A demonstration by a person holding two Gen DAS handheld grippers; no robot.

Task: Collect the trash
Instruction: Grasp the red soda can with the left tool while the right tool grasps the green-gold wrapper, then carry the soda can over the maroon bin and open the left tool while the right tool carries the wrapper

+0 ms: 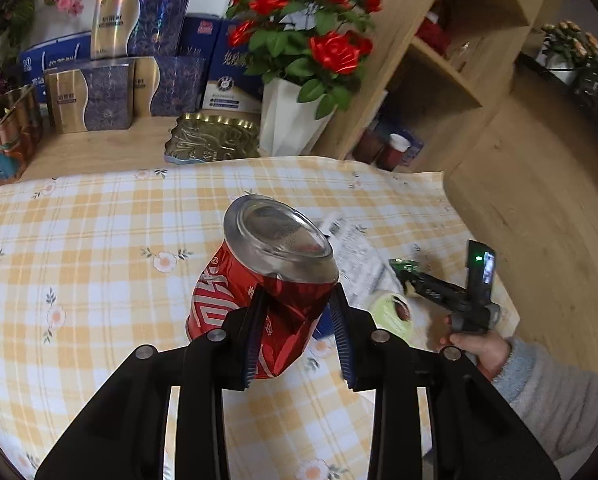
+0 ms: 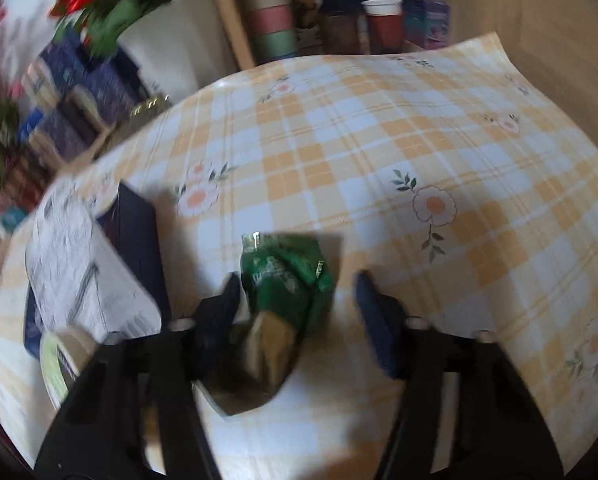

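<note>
A crushed red cola can [image 1: 259,296] hangs above the yellow checked tablecloth [image 1: 99,240], its silver bottom turned up. My left gripper [image 1: 299,294] is shut on the can's dented middle. In the right wrist view a crumpled green wrapper [image 2: 287,276] lies on the tablecloth [image 2: 419,140] between the fingers of my right gripper [image 2: 297,284]. The left finger touches the wrapper and the right finger [image 2: 373,312] stands a gap away, so the jaws are open around it. The left wrist view shows the right gripper [image 1: 413,276] low over the cloth at the right, held by a hand [image 1: 479,350].
A printed sheet [image 2: 79,280], a dark blue box [image 2: 139,232] and a tape roll [image 2: 59,360] lie left of the wrapper. Behind the cloth stand a white vase of red roses [image 1: 291,120], a gold tin [image 1: 213,140], gift boxes [image 1: 95,96] and a wooden shelf [image 1: 439,60].
</note>
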